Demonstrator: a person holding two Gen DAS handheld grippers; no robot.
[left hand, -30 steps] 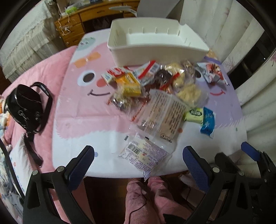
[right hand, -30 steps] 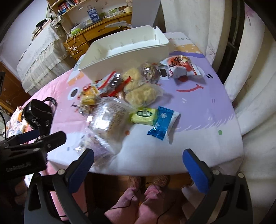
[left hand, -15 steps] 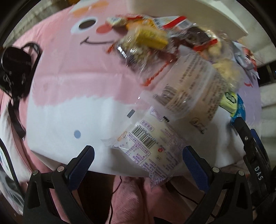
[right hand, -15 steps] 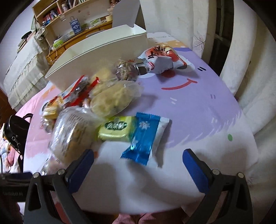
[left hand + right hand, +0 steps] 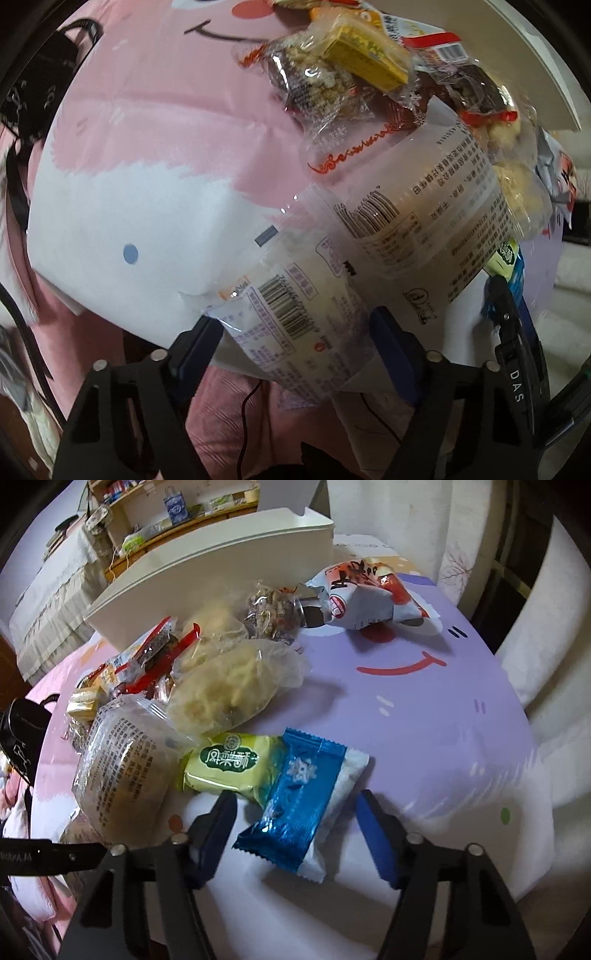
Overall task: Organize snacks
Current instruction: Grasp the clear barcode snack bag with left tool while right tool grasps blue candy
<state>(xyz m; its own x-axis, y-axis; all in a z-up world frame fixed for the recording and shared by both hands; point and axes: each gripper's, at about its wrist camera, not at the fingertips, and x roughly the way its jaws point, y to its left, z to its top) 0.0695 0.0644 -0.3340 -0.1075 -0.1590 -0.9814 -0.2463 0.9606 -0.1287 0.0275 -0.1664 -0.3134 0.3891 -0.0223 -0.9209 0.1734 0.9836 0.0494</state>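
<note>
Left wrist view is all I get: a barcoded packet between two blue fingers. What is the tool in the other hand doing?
Observer: The right gripper straddles a blue packet lying on the table. Its jaws have just been closing, and small gaps show between the pads and the wrapper.
Visitor: Is anything crowding that packet?
Observer: Yes. A yellow-green packet lies against its left side, with the blue wrapper overlapping its end.
Visitor: And where might the snacks end up?
Observer: Probably in the long white bin that stands right behind the pile. Your view catches only its edge.
</note>
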